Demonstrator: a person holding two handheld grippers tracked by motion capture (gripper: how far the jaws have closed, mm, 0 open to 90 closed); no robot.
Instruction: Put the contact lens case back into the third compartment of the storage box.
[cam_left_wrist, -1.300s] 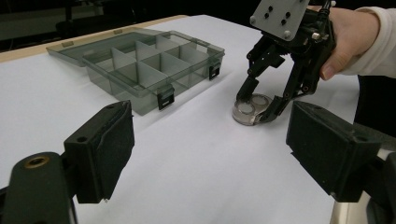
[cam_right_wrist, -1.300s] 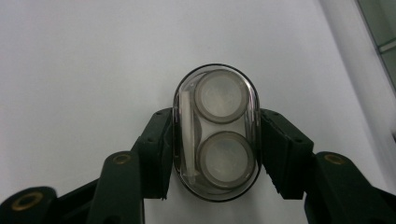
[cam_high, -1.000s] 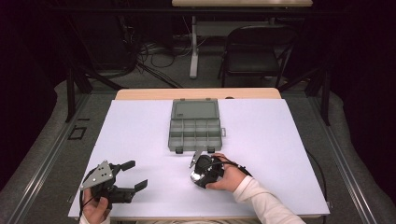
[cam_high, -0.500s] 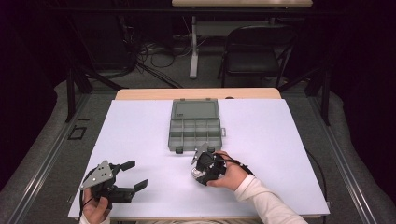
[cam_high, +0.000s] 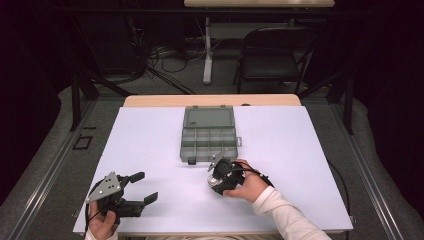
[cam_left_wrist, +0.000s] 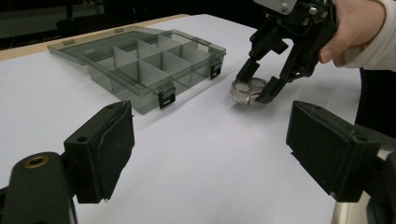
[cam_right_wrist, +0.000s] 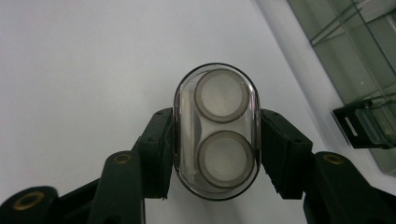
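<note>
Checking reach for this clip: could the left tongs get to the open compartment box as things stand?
Probably yes: the left tongs stand open and hold nothing, and bare white table lies between them and the compartment box. The right tongs, gripping the clear oval case, sit off to the side.

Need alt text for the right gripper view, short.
The right gripper is shut on a clear oval case holding two round white-lidded wells, its black jaws pressing the case's long sides above a white table. At the right edge is part of a grey translucent compartment box with a black latch.
</note>
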